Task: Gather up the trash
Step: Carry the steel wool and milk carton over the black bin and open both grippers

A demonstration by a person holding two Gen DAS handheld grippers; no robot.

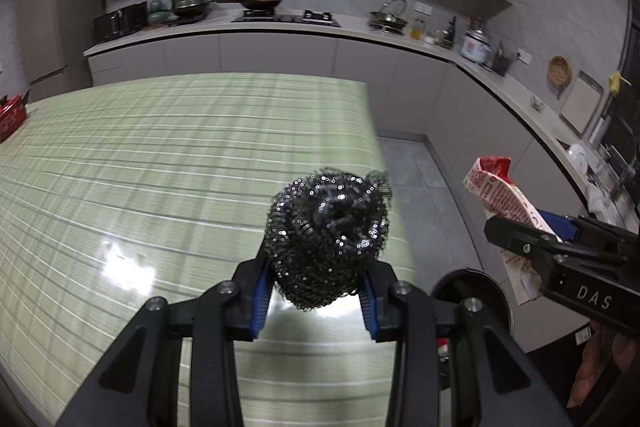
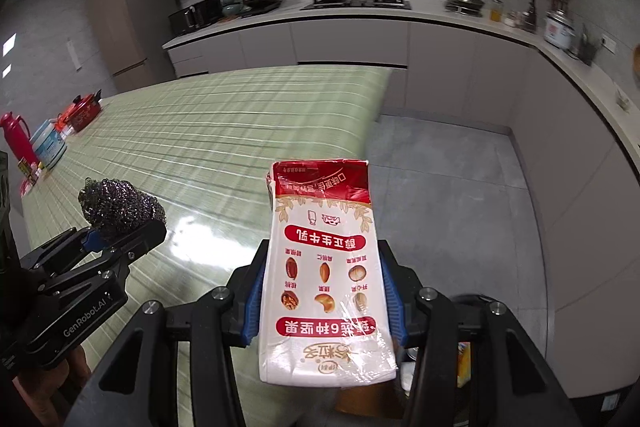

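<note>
Left gripper (image 1: 316, 291): jaws clamped on one steel-wool scourer (image 1: 328, 235). Right gripper (image 2: 324, 303): jaws clamped on one milk carton (image 2: 324, 267), printed upside down. Both are held above the green-checked table (image 1: 140, 167); its edge runs toward 12 o'clock, bare grey floor (image 2: 448, 195) at 3 o'clock.

Layout. Scourer (image 1: 328, 239) between the left gripper's (image 1: 316, 291) pads, above the table (image 1: 140, 167). Carton (image 2: 324, 275) in the right gripper (image 2: 324, 301), at 3 o'clock from the scourer. Counter (image 1: 280, 27) behind, at 12 o'clock; floor (image 2: 440, 187) at 3 o'clock of the table.
</note>
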